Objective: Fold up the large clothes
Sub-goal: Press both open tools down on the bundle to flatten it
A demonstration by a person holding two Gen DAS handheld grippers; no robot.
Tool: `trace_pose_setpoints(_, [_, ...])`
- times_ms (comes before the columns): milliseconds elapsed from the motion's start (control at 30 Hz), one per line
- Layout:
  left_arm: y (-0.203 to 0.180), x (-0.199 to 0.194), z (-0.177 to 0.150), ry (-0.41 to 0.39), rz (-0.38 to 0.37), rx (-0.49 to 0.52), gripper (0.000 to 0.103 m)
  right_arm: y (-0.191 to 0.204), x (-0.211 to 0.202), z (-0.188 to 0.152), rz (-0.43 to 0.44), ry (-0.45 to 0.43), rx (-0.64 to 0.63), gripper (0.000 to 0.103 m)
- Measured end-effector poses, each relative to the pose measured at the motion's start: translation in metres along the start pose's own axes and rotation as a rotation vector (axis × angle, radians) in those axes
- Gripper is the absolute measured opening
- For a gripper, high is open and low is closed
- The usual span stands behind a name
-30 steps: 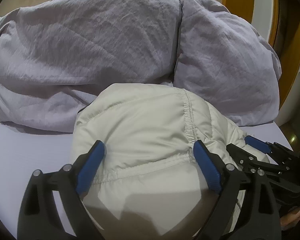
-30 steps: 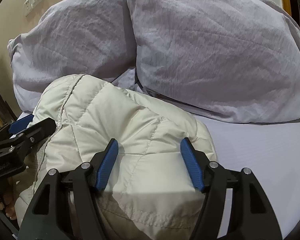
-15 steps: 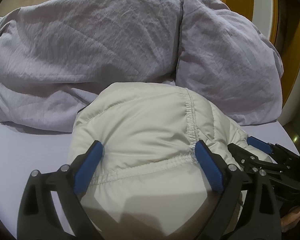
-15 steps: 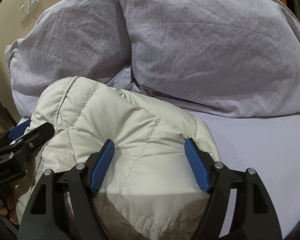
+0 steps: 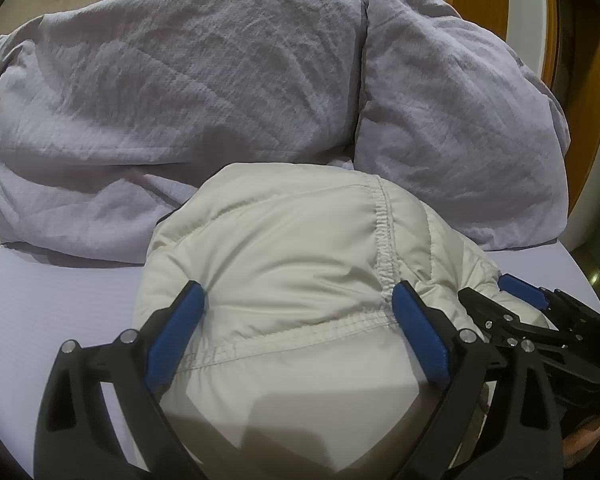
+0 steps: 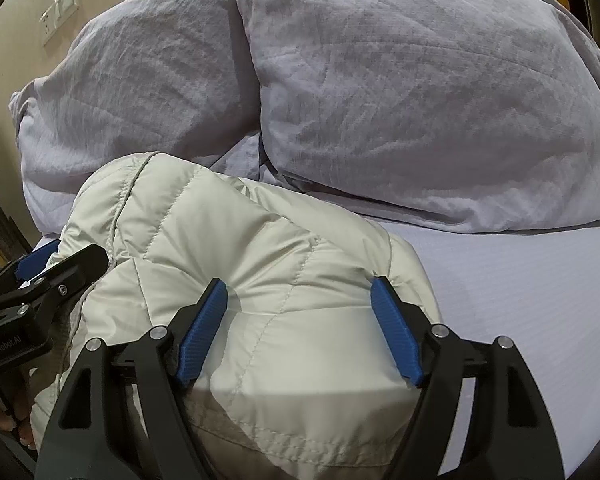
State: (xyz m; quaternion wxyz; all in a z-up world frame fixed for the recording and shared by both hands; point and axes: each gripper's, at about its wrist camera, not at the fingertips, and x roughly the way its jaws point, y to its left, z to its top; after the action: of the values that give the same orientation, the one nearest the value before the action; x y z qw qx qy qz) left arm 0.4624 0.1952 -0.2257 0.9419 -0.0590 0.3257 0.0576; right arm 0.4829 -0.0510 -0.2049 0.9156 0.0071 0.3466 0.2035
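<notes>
"CenRobot.AI" printed on left gripper (image 6: 40, 276) housing, seen from right wrist view. Left gripper (image 5: 296, 312) spread wide, blue pads pressing into cream puffer jacket (image 5: 300, 260) bundled on bed (image 5: 60, 292) before two lilac pillows (image 5: 172, 92). Right gripper (image 6: 300, 304) likewise wide apart, straddling jacket (image 6: 260, 248). Jacket's near edge hidden under both grippers; hands cut off.

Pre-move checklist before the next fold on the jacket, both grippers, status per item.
1. Left gripper open, straddling the cream jacket: ok.
2. Right gripper open across the jacket's puffed bulge: ok.
3. Fabric pinched by either: not ok, nothing clamped.
4. Grippers apart from each other: ok.
5. Jacket clear of the two pillows: cannot tell, its far edge meets them.
6. Bare sheet on the right for laying down: ok.
</notes>
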Motion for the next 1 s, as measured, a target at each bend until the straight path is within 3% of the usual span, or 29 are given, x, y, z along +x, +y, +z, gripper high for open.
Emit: trace_pose_setpoints(1000, [-0.0006, 0.0, 0.0007, 0.01, 0.018, 0.01, 0.097, -0.0001, -0.0005, 0.0049, -0.02, 0.015, 0.021, 0.082])
